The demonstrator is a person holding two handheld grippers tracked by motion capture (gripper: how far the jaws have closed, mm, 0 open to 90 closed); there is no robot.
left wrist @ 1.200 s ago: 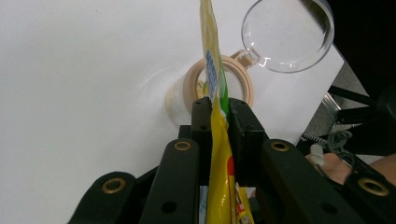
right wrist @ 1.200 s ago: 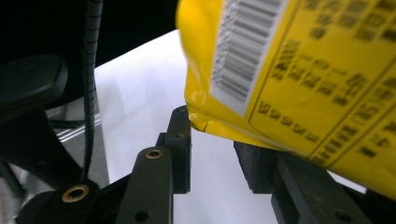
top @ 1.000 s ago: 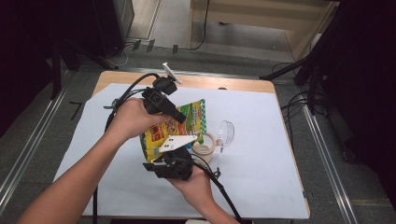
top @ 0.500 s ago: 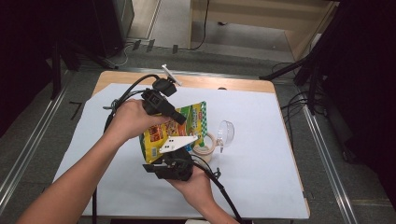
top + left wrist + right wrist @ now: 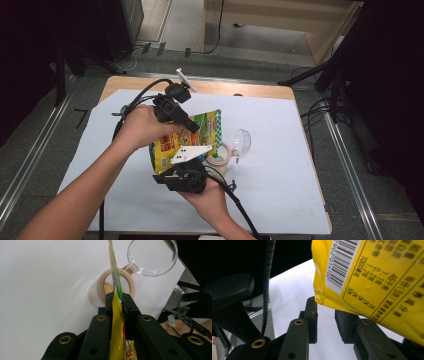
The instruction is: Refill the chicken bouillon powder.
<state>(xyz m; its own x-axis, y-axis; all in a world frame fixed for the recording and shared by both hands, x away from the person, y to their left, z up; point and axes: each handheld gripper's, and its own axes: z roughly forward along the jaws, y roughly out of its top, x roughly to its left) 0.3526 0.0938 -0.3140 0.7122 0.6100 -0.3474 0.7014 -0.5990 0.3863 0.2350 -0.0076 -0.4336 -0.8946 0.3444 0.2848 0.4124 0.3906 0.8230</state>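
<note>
A yellow and green snack bag (image 5: pixel 172 145) hangs tilted over the white sheet. My left gripper (image 5: pixel 193 127) is shut on the bag's upper edge (image 5: pixel 116 320), and its jaws have just closed a little tighter. Beyond its tips stands a small jar with a beige rim (image 5: pixel 102 285), some crumbs inside, and its clear hinged lid (image 5: pixel 152 255) swung back. The bag's open corner points down at the jar's mouth. My right gripper (image 5: pixel 186 171) sits under the bag's lower end. Its jaws (image 5: pixel 325 315) stand apart with white sheet between them, and the bag's barcode corner (image 5: pixel 342 267) overlaps the right one.
The jar (image 5: pixel 220 159) and its lid (image 5: pixel 242 142) are just right of the bag. A white sheet (image 5: pixel 285 190) covers the wooden table (image 5: pixel 240 89). Cables trail from both grippers, and dark stands and metal rails flank the table.
</note>
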